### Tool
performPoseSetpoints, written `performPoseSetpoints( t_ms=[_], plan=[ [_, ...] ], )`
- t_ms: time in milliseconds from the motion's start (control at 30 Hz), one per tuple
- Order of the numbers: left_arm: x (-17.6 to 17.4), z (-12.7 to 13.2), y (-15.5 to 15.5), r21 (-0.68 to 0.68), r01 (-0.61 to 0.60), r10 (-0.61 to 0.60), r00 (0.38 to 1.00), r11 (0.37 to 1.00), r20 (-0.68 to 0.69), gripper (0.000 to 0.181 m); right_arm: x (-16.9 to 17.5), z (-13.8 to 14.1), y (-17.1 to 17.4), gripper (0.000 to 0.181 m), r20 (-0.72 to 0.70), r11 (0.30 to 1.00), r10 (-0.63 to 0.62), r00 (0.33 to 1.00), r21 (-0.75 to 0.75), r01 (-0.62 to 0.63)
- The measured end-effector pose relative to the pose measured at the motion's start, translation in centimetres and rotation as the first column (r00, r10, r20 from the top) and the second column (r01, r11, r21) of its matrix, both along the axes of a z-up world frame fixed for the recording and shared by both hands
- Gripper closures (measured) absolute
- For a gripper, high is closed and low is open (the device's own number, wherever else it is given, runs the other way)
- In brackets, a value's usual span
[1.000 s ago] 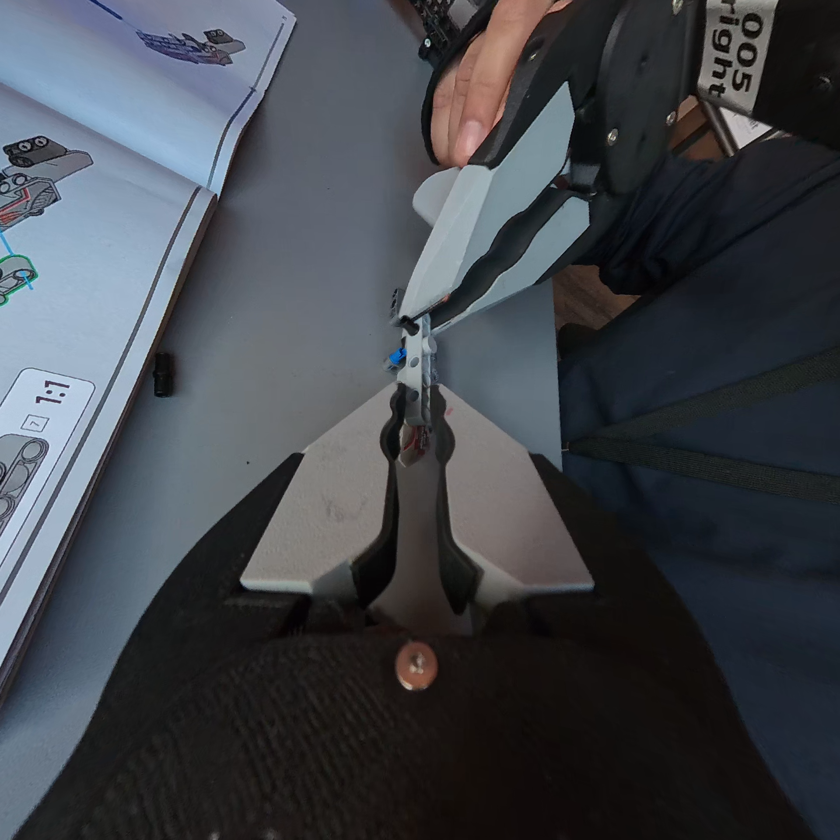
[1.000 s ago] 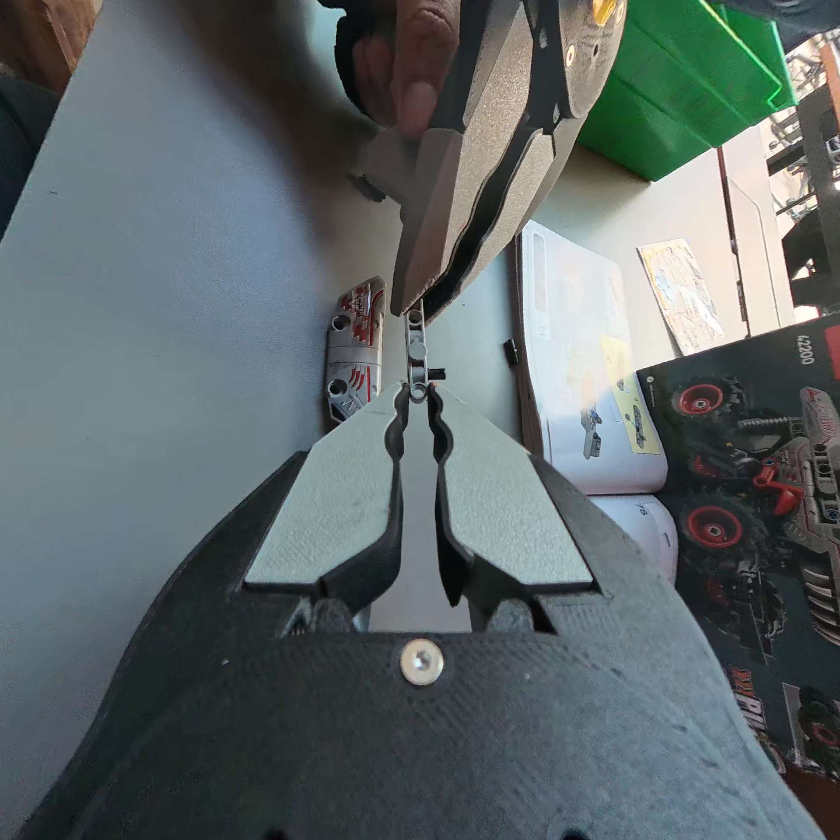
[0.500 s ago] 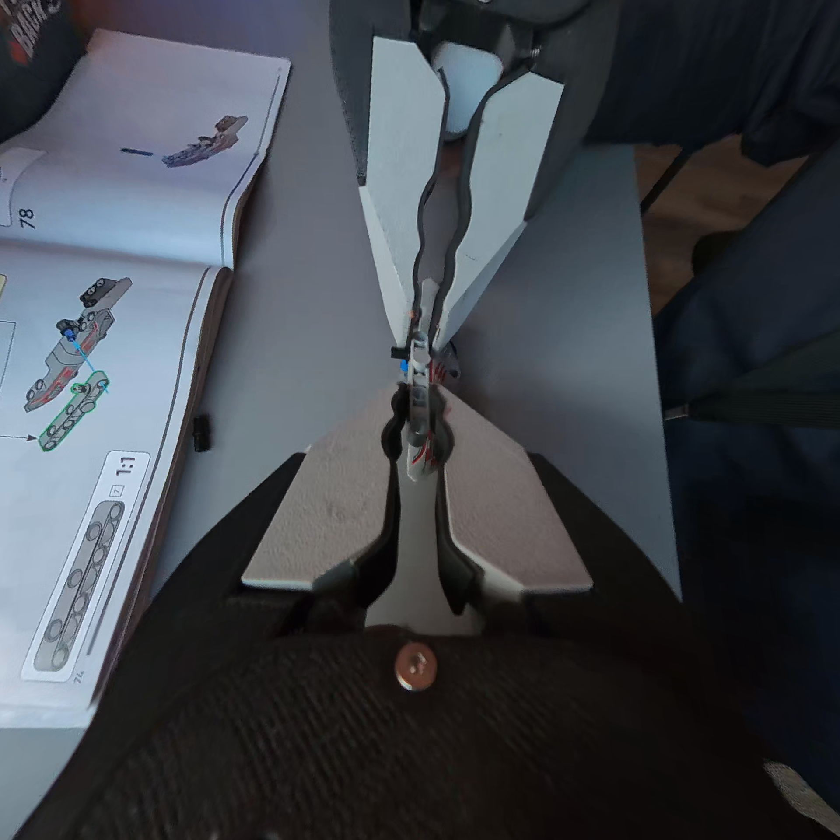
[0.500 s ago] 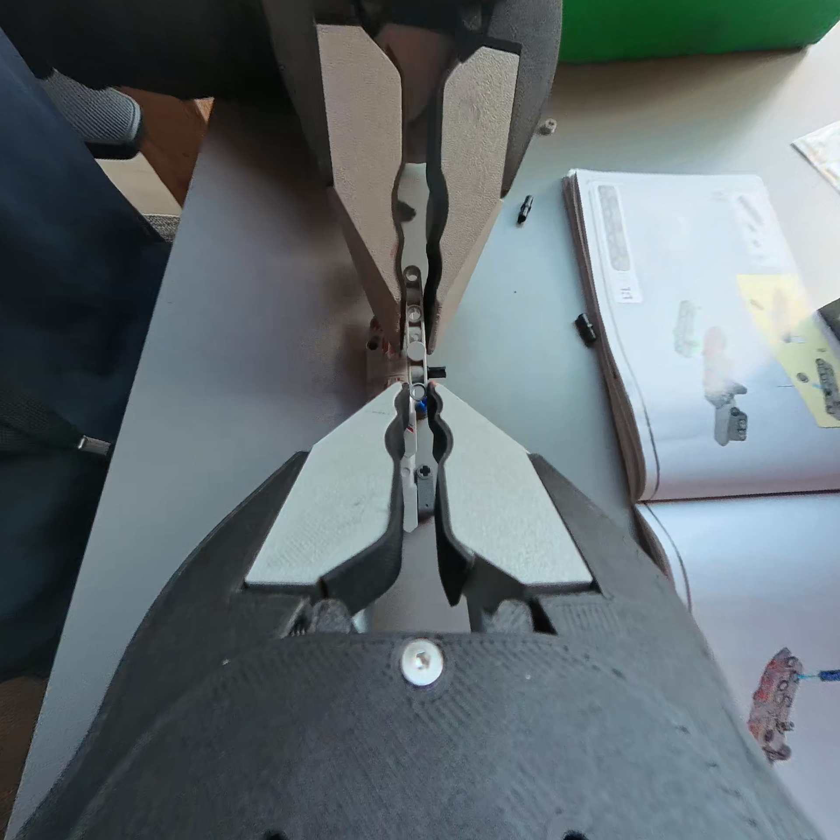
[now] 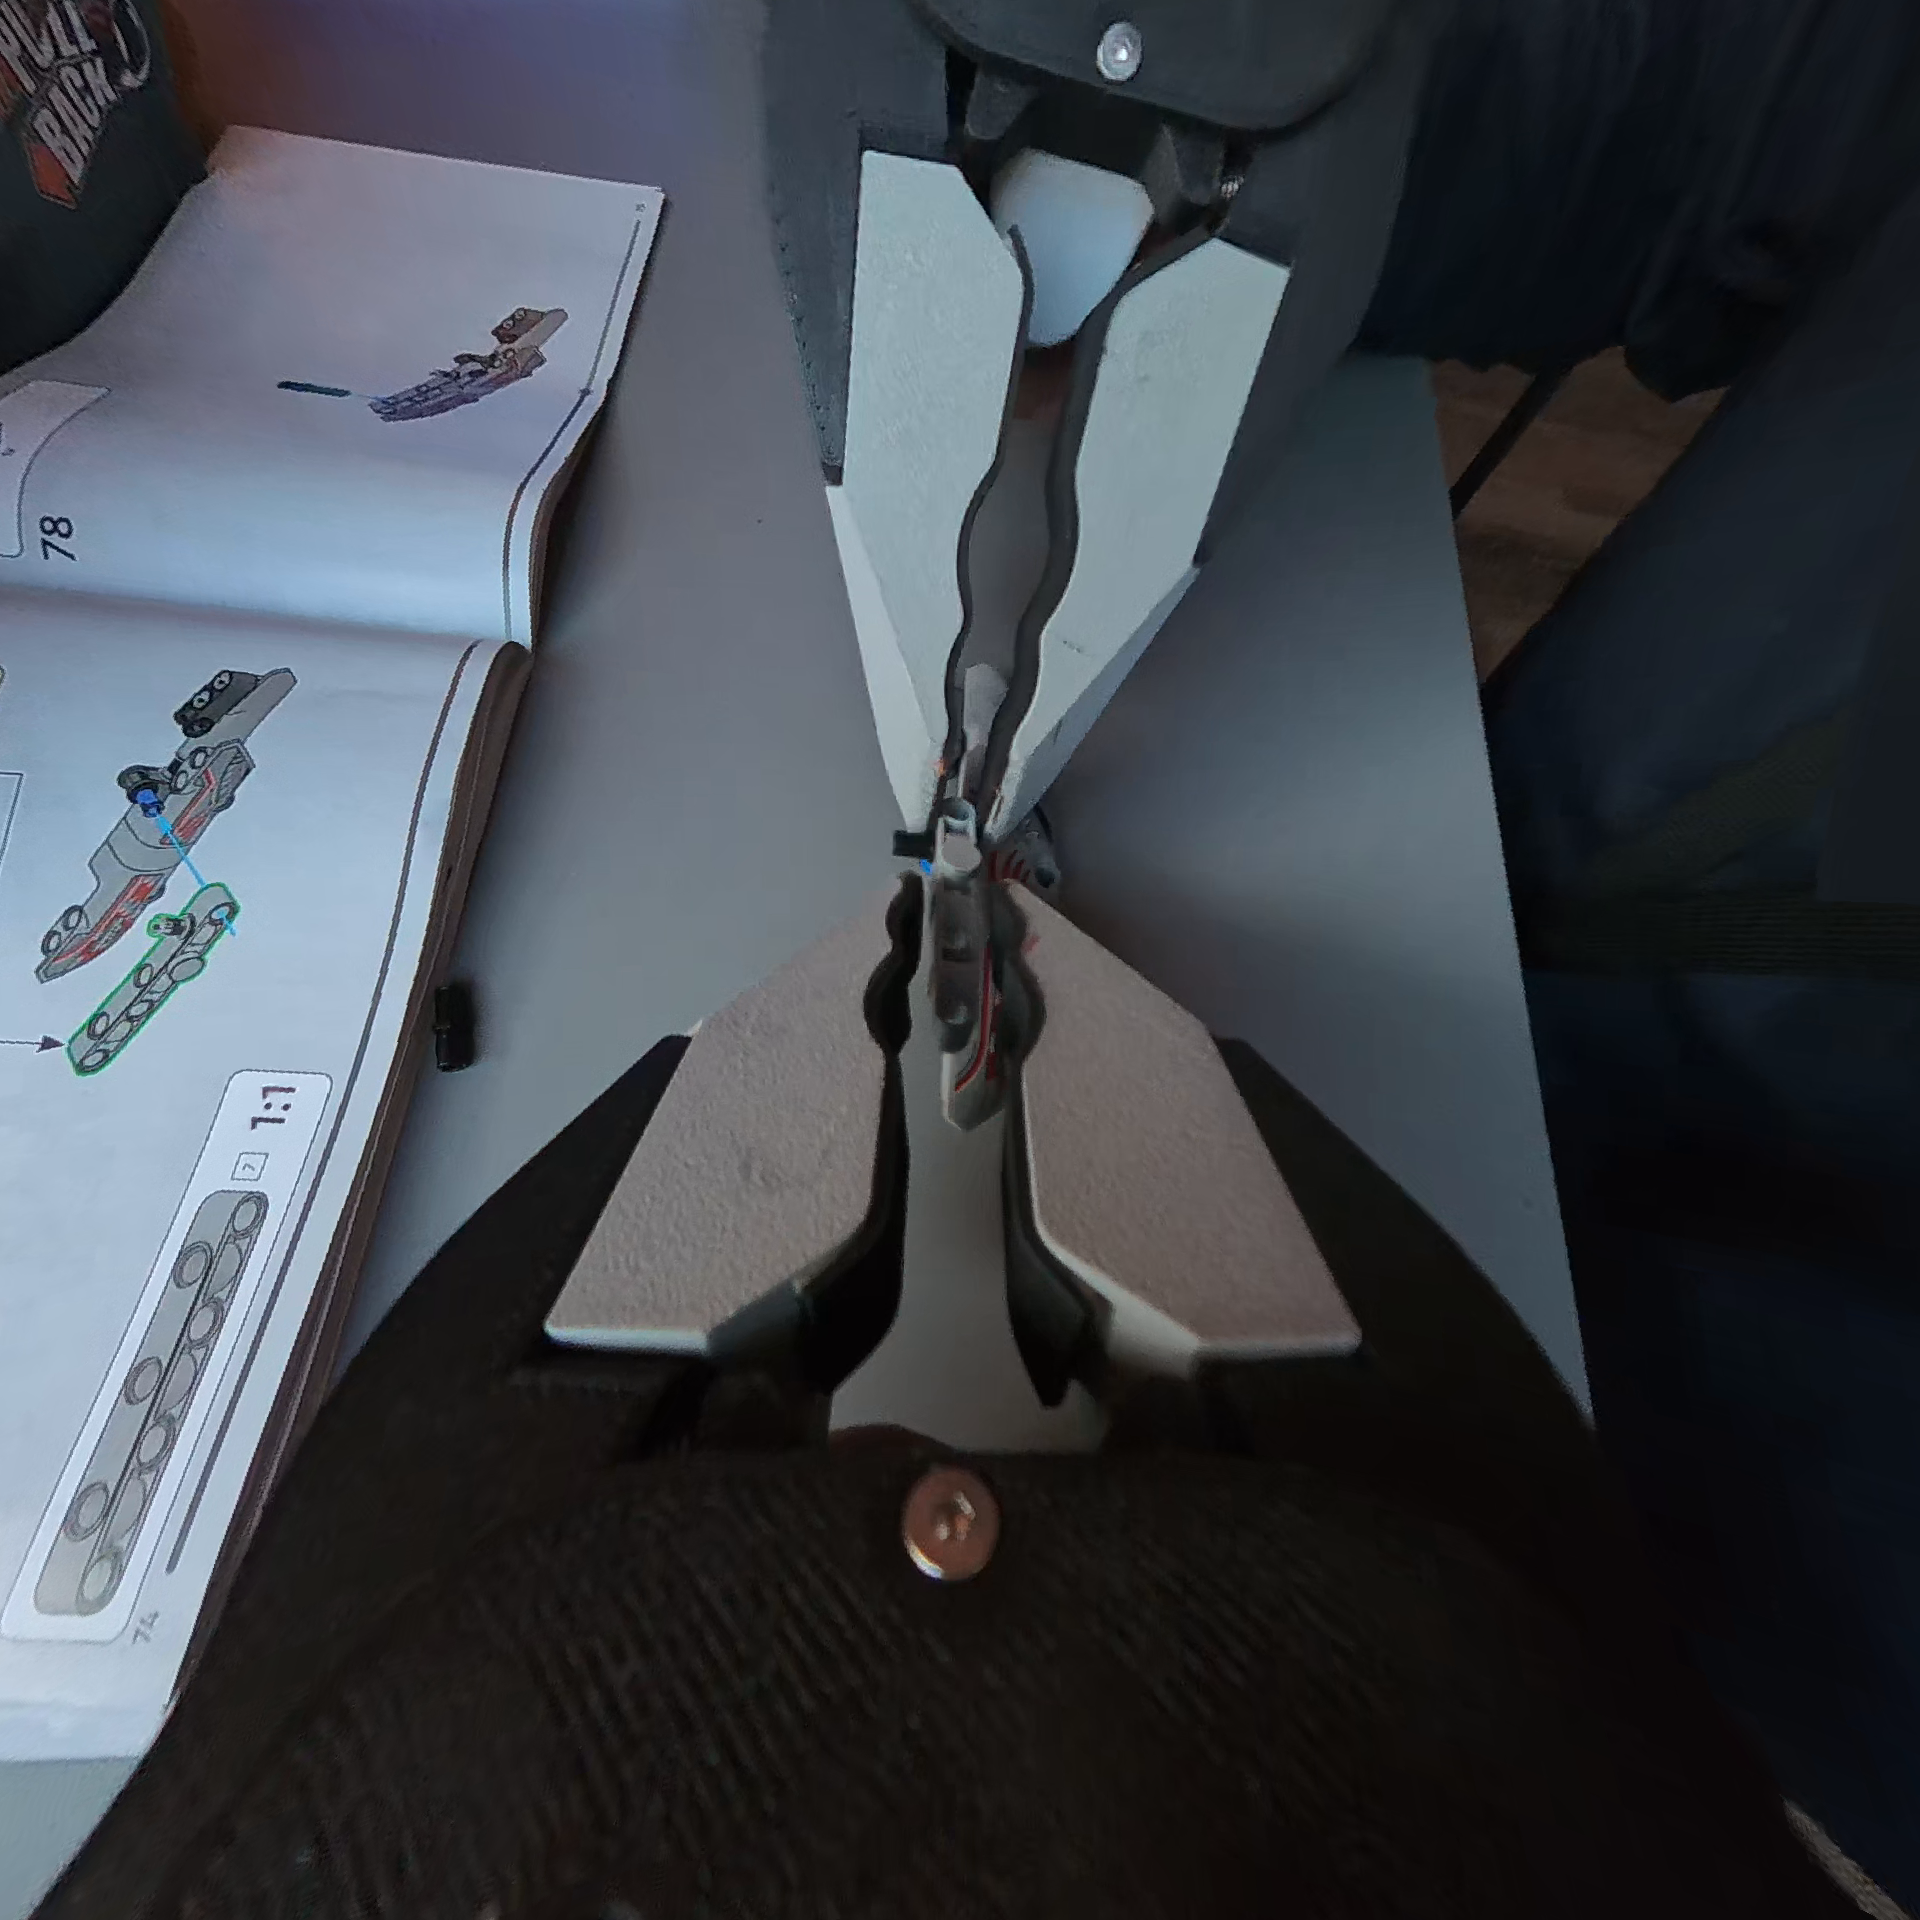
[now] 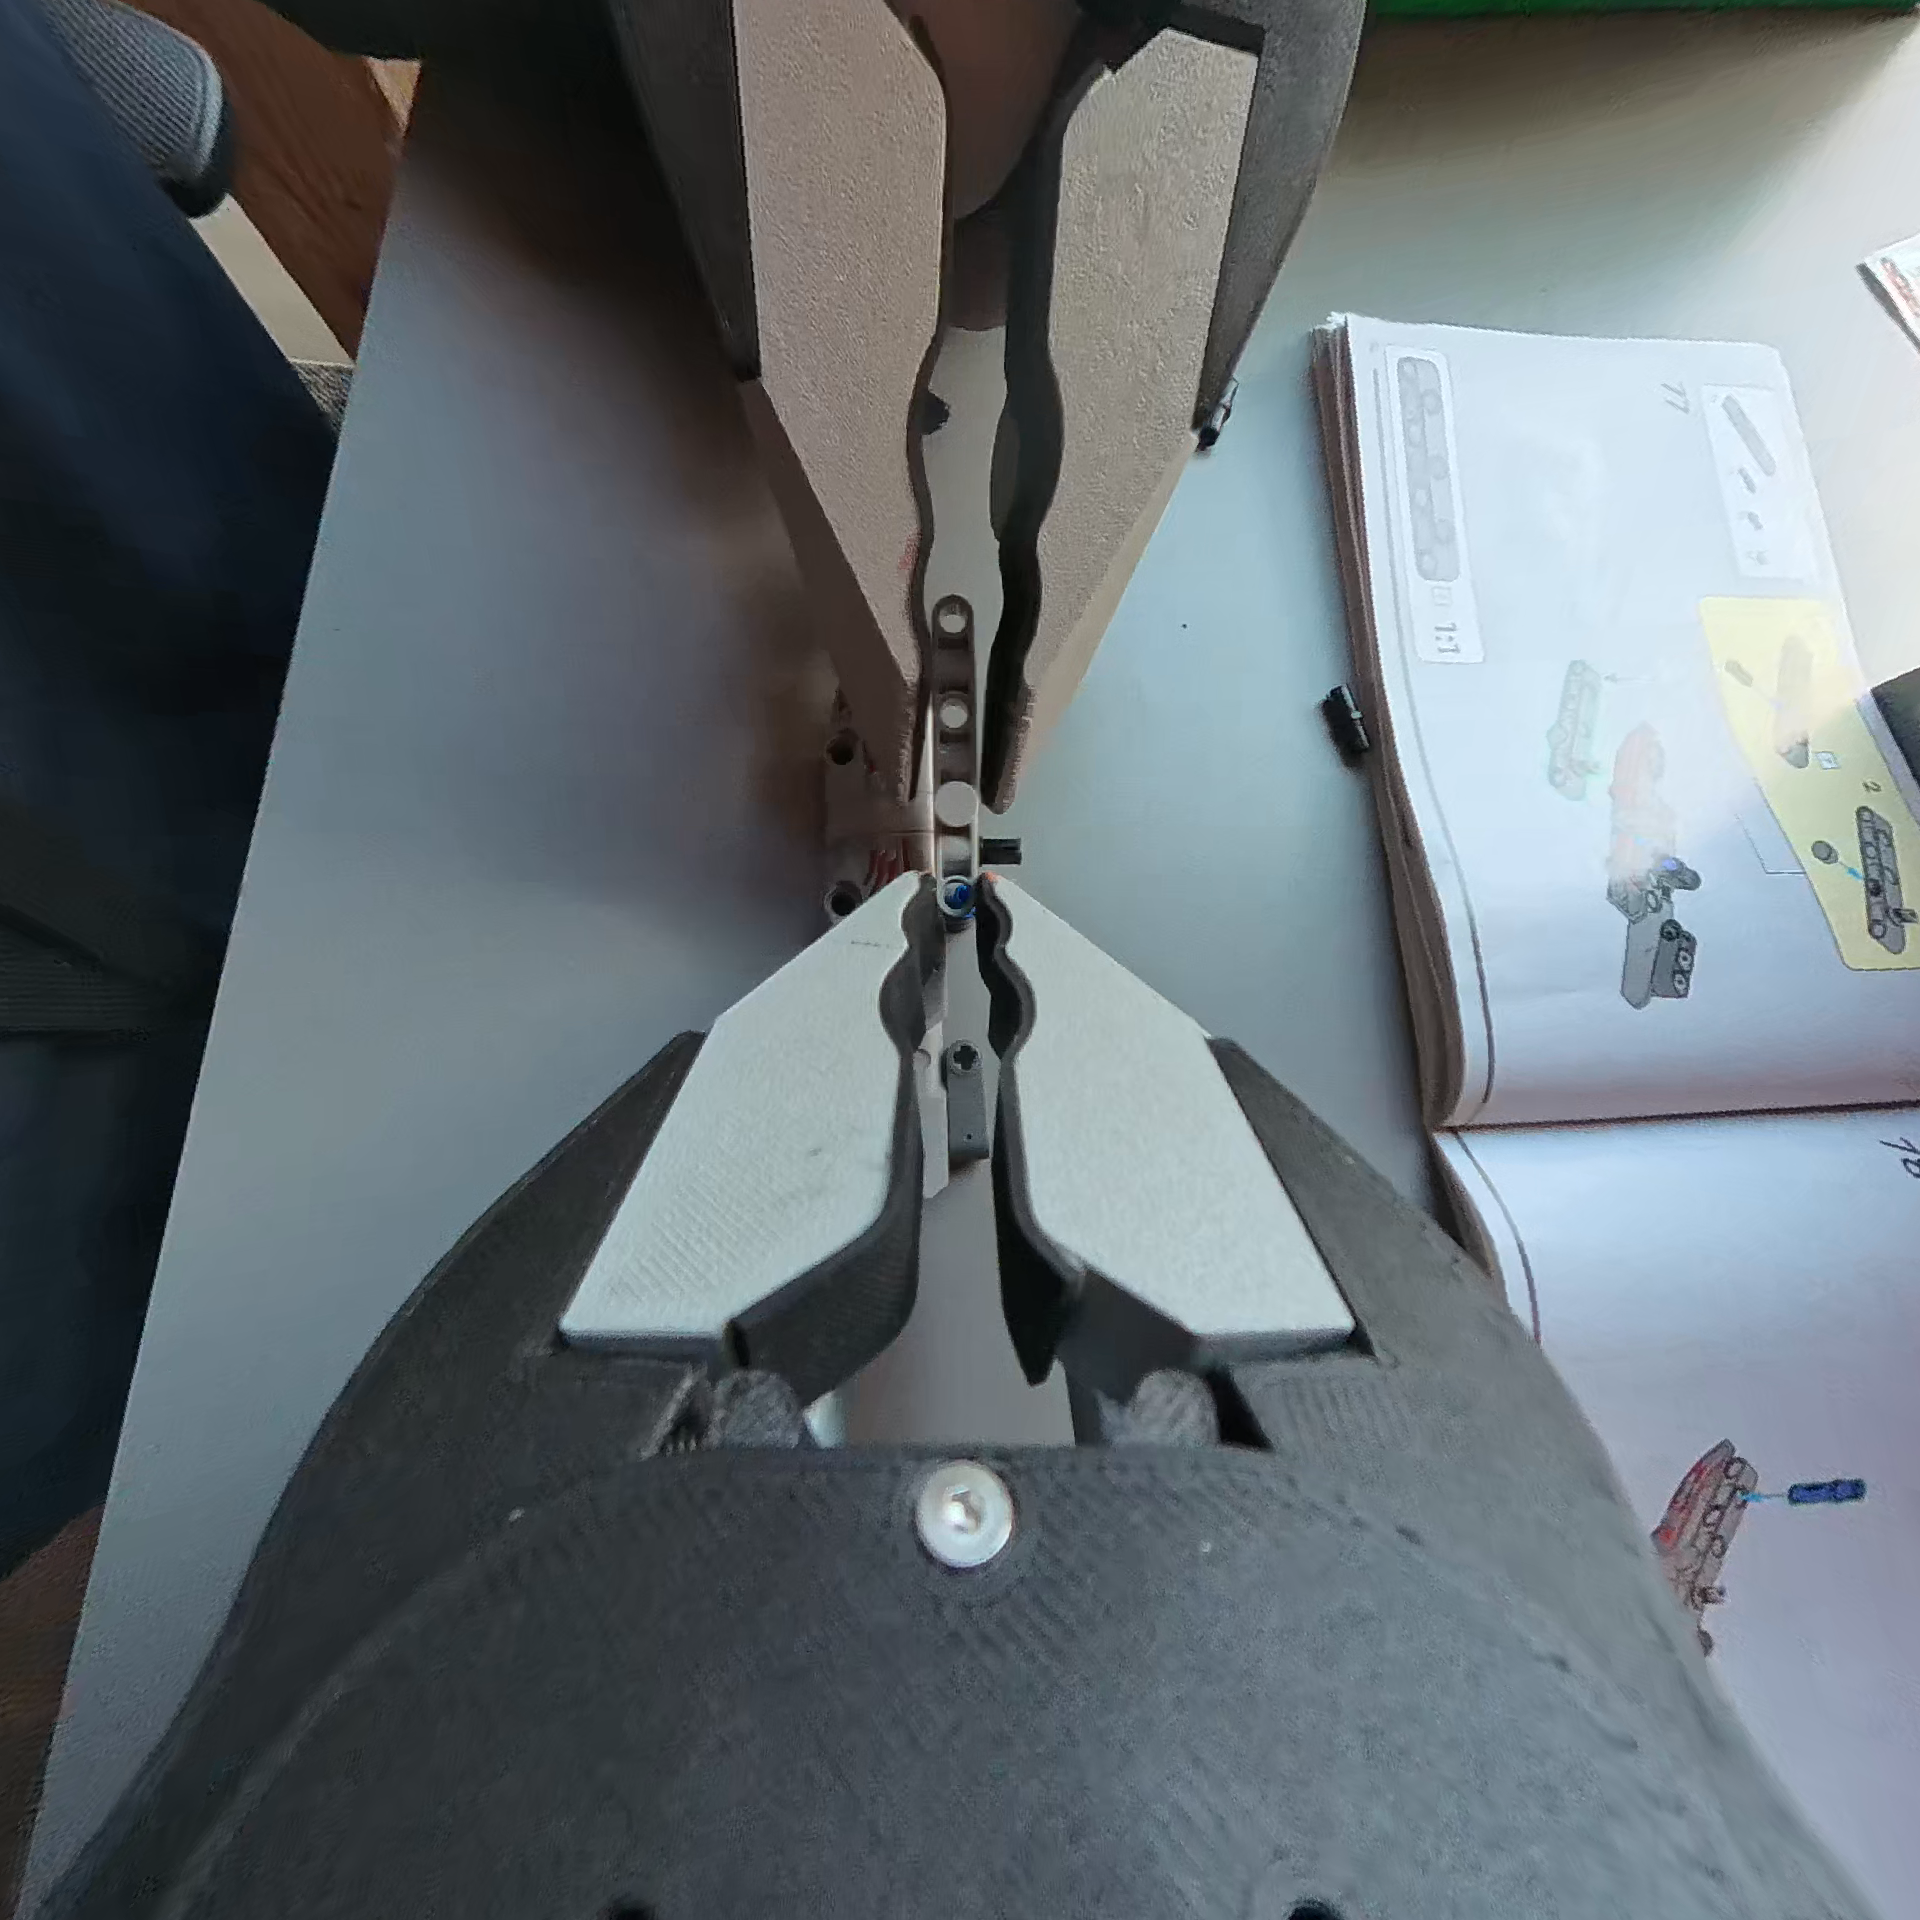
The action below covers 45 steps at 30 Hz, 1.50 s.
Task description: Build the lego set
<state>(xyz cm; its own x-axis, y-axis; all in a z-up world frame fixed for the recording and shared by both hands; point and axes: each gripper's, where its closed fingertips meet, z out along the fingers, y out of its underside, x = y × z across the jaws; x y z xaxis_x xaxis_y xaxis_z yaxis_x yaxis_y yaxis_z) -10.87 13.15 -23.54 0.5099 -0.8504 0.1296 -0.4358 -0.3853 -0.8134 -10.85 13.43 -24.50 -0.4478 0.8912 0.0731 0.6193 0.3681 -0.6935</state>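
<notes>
Left wrist view is showing the left hand-held gripper (image 5: 961,914) clamping a grey panel with red stripes (image 5: 971,1060), while the right hand-held gripper (image 5: 977,790) is reaching in from 12 o'clock, tips nearly meeting. Right wrist view is showing the right hand-held gripper (image 6: 961,904) narrowed onto a dark grey piece (image 6: 964,1091), with a thin grey beam with holes (image 6: 954,717) running between both grippers. An open instruction booklet (image 5: 260,727) is lying on the counter (image 5: 707,623) at 9 o'clock, a small black pin (image 5: 453,1027) just beside it. No containers are visible here.
</notes>
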Motion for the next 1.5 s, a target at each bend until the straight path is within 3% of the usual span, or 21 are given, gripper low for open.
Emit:
performPoseSetpoints(
  t_ms=[467,1500],
  plan=[
    [-0.55,0.16,0.10,0.044,-0.002,0.003,0.999,0.999,-0.035,0.176,-0.41,0.48,0.10,0.177,-0.027,0.997,0.002,1.000,-0.083,-0.004],
    [-0.71,-0.49,0.12,0.022,-0.011,0.012,0.998,1.000,-0.054,0.176,-0.43,0.10,0.21,0.178,-0.015,0.995,0.045,0.999,-0.088,-0.046]
  ],
)
